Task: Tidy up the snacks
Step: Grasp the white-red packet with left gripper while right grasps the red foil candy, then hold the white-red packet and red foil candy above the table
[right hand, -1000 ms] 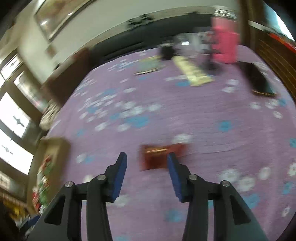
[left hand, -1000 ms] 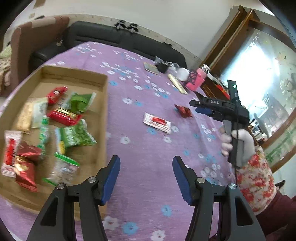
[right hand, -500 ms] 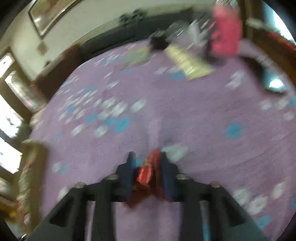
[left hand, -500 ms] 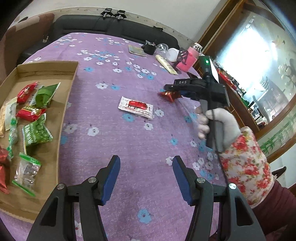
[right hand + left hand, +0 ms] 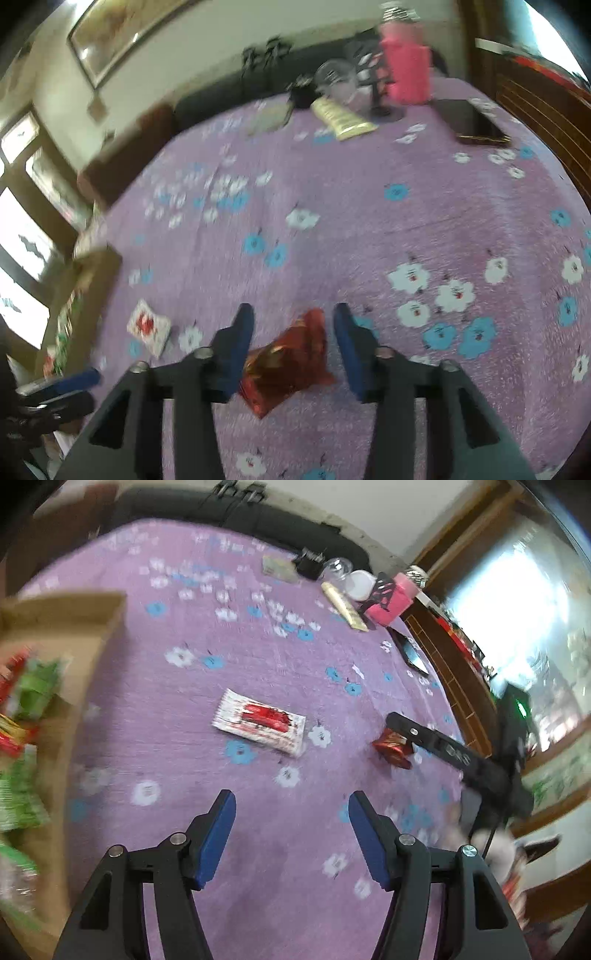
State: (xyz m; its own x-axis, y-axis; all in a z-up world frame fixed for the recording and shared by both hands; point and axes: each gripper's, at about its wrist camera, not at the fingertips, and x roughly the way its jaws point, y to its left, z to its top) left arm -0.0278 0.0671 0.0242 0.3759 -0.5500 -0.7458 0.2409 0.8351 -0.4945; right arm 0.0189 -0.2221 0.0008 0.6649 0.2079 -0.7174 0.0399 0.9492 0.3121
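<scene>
The right tool [image 5: 293, 332], jaws parted, straddles a red snack packet [image 5: 288, 363].

The bench [image 5: 280, 664] wears a purple cloth strewn with white and blue flowers. One snack packet [image 5: 258, 722] is white with a red label; another [image 5: 291, 363] is shiny dark red with what looks like gold print. The cardboard box [image 5: 85, 657] is brown, holding blurred green and red packets [image 5: 26, 716]. Each hand-held gripper [image 5: 291, 834] is black with blue pads [image 5: 218, 834]. A bright pink container [image 5: 406, 70] stands far back.
</scene>
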